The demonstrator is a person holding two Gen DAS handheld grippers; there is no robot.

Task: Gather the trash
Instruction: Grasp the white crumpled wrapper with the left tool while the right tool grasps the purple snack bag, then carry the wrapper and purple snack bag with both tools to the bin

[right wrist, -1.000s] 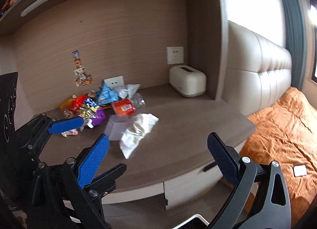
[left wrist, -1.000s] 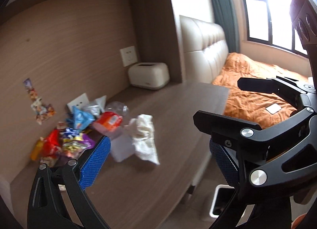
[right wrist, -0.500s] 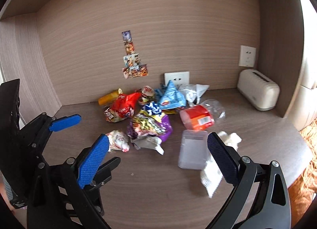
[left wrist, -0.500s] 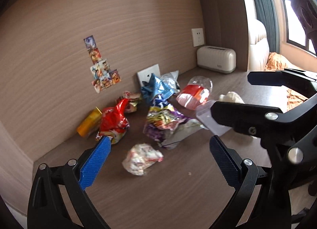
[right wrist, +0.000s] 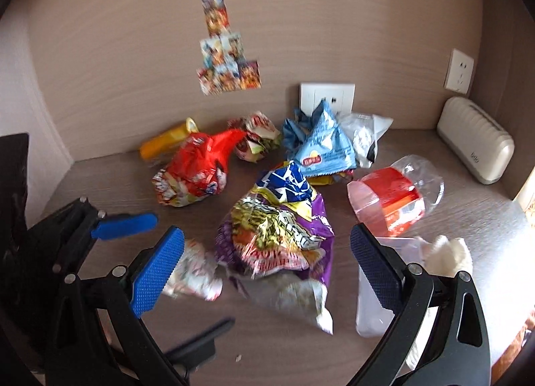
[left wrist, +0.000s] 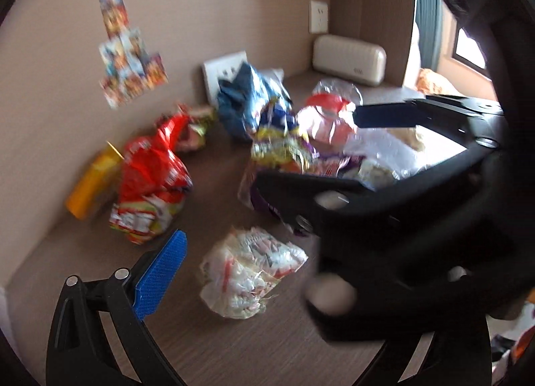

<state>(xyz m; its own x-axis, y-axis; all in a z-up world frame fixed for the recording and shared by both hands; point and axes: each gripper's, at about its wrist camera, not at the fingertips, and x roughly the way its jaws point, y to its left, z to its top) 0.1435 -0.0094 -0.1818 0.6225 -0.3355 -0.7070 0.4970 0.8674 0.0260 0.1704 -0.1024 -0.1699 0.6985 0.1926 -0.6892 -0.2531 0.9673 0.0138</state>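
While your left hand-held gripper (left wrist: 267, 272) hangs spread and empty, left wrist view: crumpled white wrapper (left wrist: 249, 274) lies low centre, between its fingers. Risk: your right hand-held gripper's frame crosses the right half and hides the far finger; closing blind could pinch it or skid the wrapper. Open desk (left wrist: 217, 346) lies along the bottom.

Right wrist view: right hand-held gripper (right wrist: 265, 265) spread, empty, over the purple snack bag (right wrist: 277, 235) at centre. Risk: slippery foil, and the orange-labelled bottle (right wrist: 394, 199) at right may roll. Wall closes the top; desk edge at far right; bare desk at the bottom.
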